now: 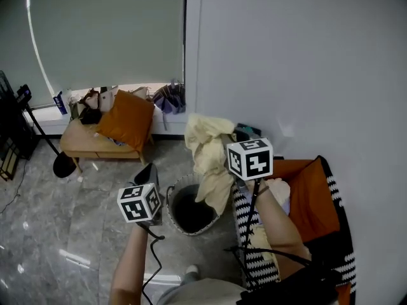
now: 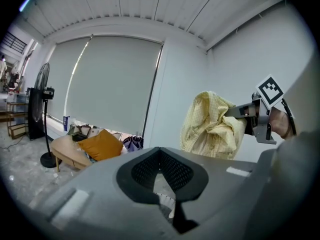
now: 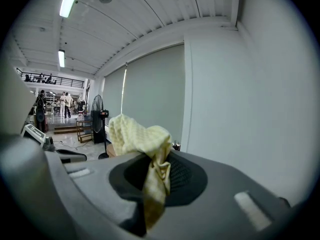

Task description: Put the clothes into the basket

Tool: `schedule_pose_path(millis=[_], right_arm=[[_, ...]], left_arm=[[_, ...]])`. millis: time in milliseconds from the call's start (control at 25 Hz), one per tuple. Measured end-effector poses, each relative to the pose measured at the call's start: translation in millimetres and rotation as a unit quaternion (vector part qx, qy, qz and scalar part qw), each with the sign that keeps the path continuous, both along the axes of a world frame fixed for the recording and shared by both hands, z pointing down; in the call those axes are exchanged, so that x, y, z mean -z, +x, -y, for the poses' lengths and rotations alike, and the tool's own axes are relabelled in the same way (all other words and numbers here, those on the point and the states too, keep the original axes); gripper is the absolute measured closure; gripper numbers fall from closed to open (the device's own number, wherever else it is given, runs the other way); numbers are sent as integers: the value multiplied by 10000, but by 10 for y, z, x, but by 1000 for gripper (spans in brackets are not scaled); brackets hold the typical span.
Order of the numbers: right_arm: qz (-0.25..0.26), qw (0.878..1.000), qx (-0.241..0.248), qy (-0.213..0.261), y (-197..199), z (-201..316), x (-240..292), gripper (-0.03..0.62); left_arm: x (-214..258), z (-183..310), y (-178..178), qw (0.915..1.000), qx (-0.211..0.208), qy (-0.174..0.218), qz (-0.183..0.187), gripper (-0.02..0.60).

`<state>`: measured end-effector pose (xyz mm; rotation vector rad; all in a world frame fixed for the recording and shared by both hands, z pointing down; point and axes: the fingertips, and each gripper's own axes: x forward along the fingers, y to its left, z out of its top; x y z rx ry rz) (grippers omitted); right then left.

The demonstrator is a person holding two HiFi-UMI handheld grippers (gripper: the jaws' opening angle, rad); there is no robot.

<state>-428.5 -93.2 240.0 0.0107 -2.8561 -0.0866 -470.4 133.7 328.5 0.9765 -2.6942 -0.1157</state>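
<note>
Yellow checked cloth (image 1: 207,152) hangs bunched from our right gripper (image 3: 156,171), whose jaws are clamped on a twisted fold of it. In the head view its long axis runs upright, from 12 to 6 o'clock. The crumpled top rises above the jaws, and the loose end points down over the dark round basket (image 1: 170,201) on the floor. We cannot tell whether that end touches the basket's rim or hangs clear of it. The folds hide what kind of garment it is, and from above the marker cube covers the right jaws. Our left gripper (image 1: 148,172) sits at 9 o'clock of the basket, its jaws together with nothing between them.
</note>
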Motion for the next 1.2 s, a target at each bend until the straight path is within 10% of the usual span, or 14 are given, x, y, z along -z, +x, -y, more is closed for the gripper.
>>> schedule_pose_path(millis=[1200], right_arm=[[-2100, 9697, -574, -1110, -458, -464, -3749, 545]], left_arm=[[-2880, -179, -293, 9733, -111, -672, -2190, 588]])
